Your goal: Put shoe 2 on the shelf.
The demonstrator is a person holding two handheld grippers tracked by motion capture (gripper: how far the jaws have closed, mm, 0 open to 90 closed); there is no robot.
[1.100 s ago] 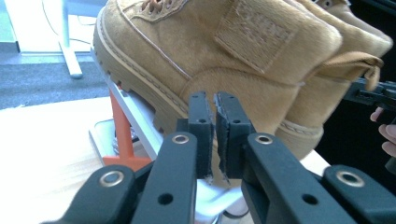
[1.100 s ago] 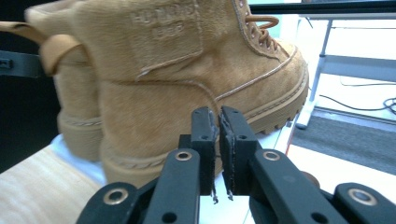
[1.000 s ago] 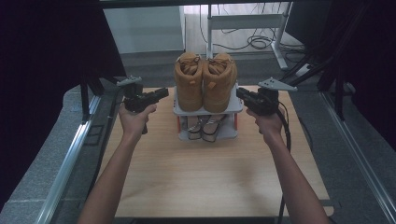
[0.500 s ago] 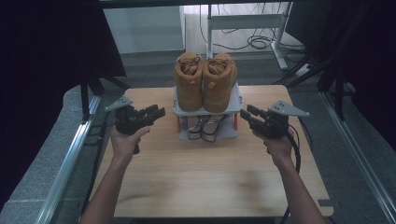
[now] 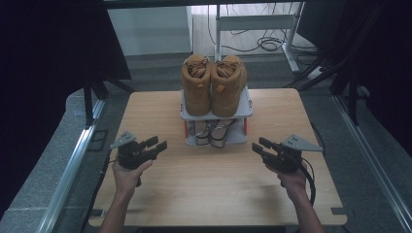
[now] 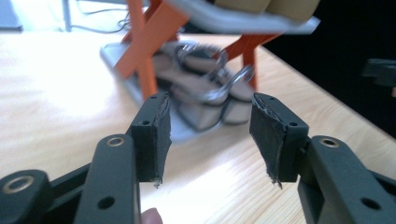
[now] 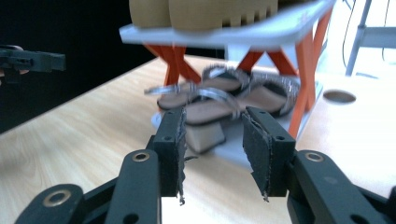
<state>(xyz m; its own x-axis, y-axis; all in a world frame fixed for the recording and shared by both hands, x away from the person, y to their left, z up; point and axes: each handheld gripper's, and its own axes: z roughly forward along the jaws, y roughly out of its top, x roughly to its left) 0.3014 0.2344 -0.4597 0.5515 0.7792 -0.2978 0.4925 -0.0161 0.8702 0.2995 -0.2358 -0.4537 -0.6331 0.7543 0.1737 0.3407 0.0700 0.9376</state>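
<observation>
A small two-shelf rack (image 5: 248,109) with grey shelves and orange legs stands at the table's far middle. A pair of tan boots (image 5: 214,85) sits on its top shelf, and silver-strapped sandals (image 5: 214,132) lie on the lower shelf. My left gripper (image 5: 158,142) is held open and empty to the rack's front left. In the left gripper view its jaws (image 6: 210,121) frame the sandals (image 6: 205,93) from a distance. To the rack's front right, my right gripper (image 5: 259,144) is open and empty. The right gripper (image 7: 212,135) points at the sandals (image 7: 219,95) beneath the boots (image 7: 196,11).
The wooden table (image 5: 214,194) spreads out bare in front of the rack. A round hole (image 7: 339,96) is cut into the tabletop near the rack. Metal rails run along both sides, and a desk frame with cables (image 5: 252,29) stands on the floor beyond.
Both grippers have drawn back from beside the rack's top shelf toward the person and now sit lower, in front of the rack on either side.
</observation>
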